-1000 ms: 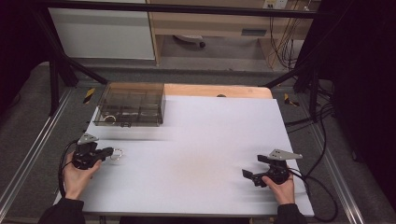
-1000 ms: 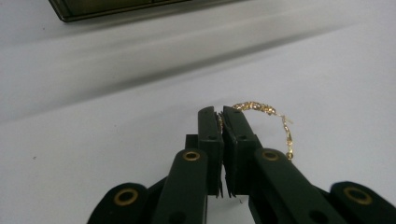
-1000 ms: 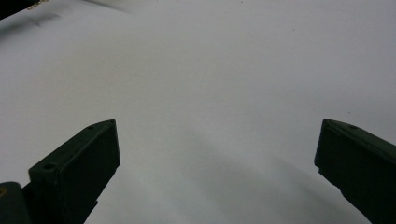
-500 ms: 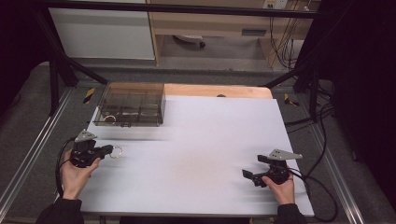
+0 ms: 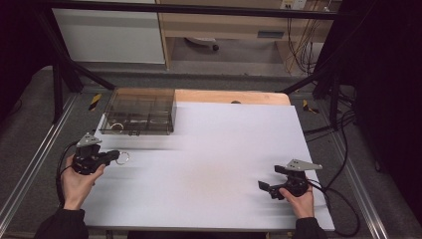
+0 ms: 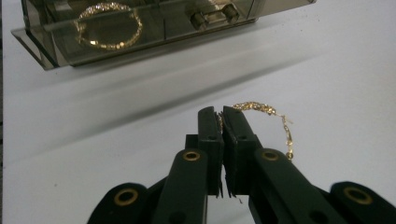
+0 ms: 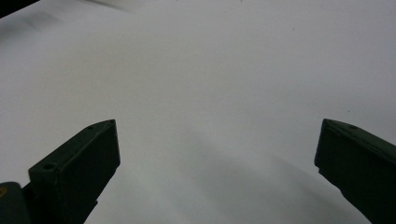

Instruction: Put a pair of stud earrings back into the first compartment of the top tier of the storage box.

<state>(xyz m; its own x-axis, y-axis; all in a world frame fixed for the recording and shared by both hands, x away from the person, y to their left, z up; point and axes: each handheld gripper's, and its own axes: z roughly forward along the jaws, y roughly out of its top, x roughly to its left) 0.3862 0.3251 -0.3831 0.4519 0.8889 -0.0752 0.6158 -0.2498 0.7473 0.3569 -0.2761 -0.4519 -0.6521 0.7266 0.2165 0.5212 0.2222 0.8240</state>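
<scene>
My left gripper (image 6: 220, 112) is shut on a gold bracelet (image 6: 271, 116), a thin sparkling ring that hangs to the right of the jaws above the white table. In the high view the left gripper (image 5: 115, 157) sits at the table's left edge with the bracelet (image 5: 123, 158) at its tip. A smoky clear organiser box (image 5: 139, 112) stands beyond it, and through its front wall another gold bracelet (image 6: 109, 25) shows in a compartment. My right gripper (image 5: 262, 186) rests near the front right of the table, jaws wide open (image 7: 215, 149) with bare table between them.
The white table top (image 5: 224, 149) stretches between the two hands. A wooden strip (image 5: 231, 96) runs along its far edge to the right of the box. Metal rails (image 5: 30, 164) and black cables flank the table; cabinets stand behind.
My left hand has risen and drifted slightly towards the box, lifting the bracelet off the table. The right hand has stayed still.
</scene>
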